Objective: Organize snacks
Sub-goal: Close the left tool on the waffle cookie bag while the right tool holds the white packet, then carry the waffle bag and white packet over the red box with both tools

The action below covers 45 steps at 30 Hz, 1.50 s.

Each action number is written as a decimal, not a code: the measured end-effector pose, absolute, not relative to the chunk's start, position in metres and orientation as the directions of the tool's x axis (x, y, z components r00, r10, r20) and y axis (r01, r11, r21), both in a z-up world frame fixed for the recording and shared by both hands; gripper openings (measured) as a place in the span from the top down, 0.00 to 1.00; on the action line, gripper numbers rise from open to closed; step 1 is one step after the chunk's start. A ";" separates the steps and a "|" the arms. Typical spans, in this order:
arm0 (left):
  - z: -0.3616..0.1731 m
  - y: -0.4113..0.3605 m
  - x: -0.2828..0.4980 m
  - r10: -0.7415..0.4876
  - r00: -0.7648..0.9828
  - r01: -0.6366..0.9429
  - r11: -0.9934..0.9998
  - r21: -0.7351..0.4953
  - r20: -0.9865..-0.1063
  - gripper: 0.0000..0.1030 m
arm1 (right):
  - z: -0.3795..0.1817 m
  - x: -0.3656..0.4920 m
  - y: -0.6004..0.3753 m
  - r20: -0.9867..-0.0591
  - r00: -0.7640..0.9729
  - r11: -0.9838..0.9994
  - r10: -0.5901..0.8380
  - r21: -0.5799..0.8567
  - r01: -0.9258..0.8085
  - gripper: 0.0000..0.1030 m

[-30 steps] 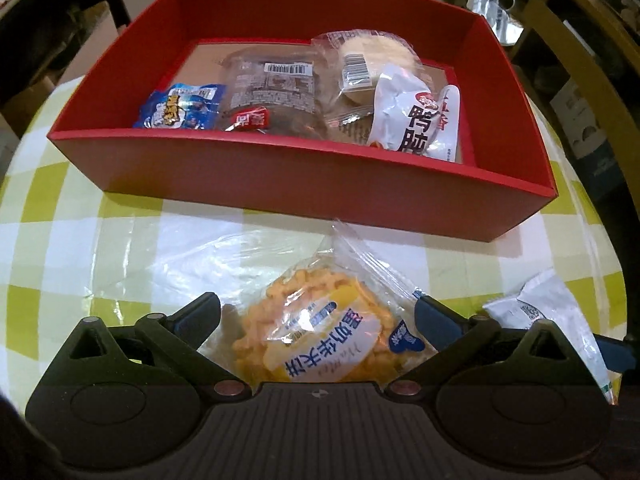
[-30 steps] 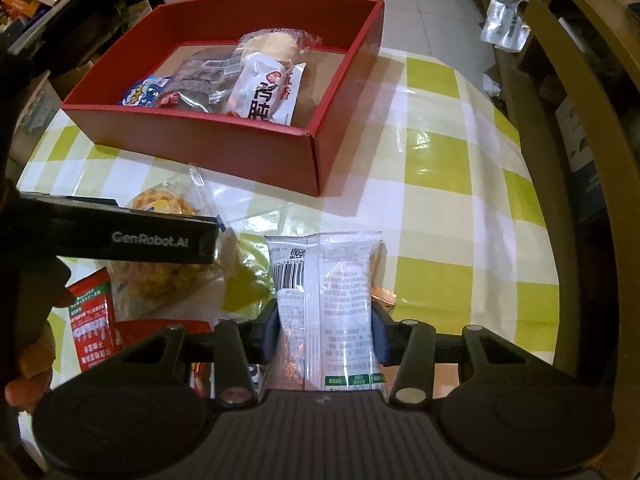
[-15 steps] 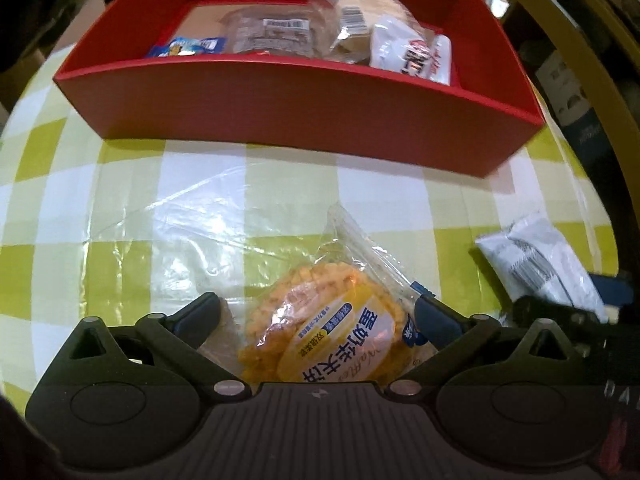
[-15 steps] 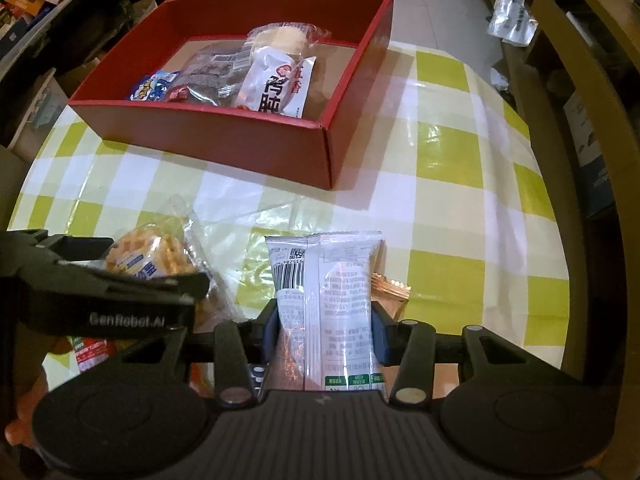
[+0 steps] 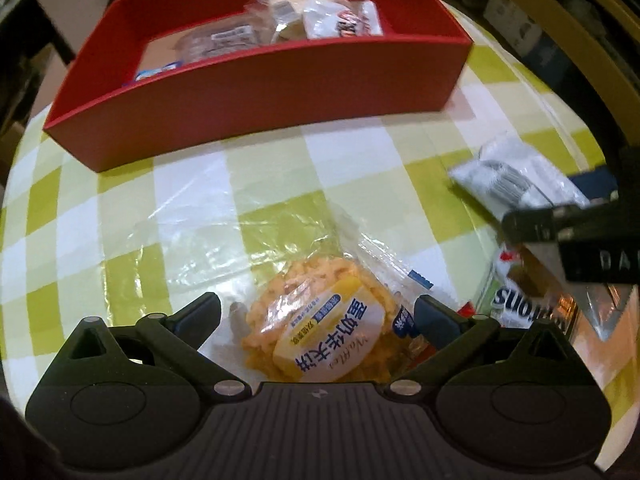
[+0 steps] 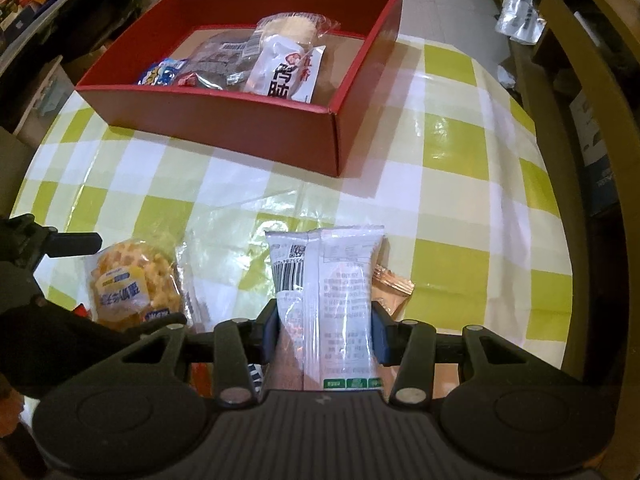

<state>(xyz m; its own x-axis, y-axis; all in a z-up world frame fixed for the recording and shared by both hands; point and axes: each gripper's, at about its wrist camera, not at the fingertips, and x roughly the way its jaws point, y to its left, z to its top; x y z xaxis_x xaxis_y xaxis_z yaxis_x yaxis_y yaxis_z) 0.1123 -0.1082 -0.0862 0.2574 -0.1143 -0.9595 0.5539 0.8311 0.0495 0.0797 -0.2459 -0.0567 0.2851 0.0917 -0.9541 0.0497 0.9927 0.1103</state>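
Observation:
A red box (image 5: pixel 280 92) (image 6: pixel 256 120) stands at the far side of the table with several snack packets in it. My left gripper (image 5: pixel 316 312) is shut on a waffle packet (image 5: pixel 324 332) (image 6: pixel 132 280), orange with a yellow label, near the table's front. One of its fingers (image 6: pixel 76 243) shows at the left edge of the right wrist view. My right gripper (image 6: pixel 324 320) is shut on a white packet (image 6: pixel 328 272) (image 5: pixel 516 184) with a barcode, the pads pressing on both its sides. It is to the right of the waffle packet.
The checked green and white tablecloth (image 6: pixel 460 160) lies between the grippers and the box. A pink-orange sachet (image 6: pixel 392 288) lies under the white packet, and a printed packet (image 5: pixel 520 300) lies by the waffle packet. A wooden chair frame (image 6: pixel 580 120) curves along the right.
My left gripper has drawn back from the box with the waffle packet and rolled, so the box now looks farther off and tilted. The right gripper and its white packet have kept still.

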 end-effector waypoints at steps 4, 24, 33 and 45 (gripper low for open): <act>-0.097 -0.101 0.113 -0.158 0.206 0.550 0.835 -0.019 -0.966 0.00 | -0.059 0.079 -0.242 -0.957 0.277 0.994 0.089 0.103 0.034 0.48; -0.057 -0.068 0.110 -0.161 0.275 0.463 0.886 -0.016 -0.948 0.38 | -0.046 0.082 -0.233 -0.939 0.330 0.995 0.094 0.101 0.004 0.50; -0.053 -0.075 0.088 -0.178 0.333 0.645 0.759 0.086 -0.926 0.03 | -0.049 0.086 -0.224 -0.944 0.315 0.995 0.098 0.099 -0.013 0.50; -0.092 -0.070 0.112 -0.147 0.211 0.589 0.808 0.006 -0.966 0.18 | -0.051 0.089 -0.216 -0.947 0.306 0.995 0.095 0.087 -0.040 0.50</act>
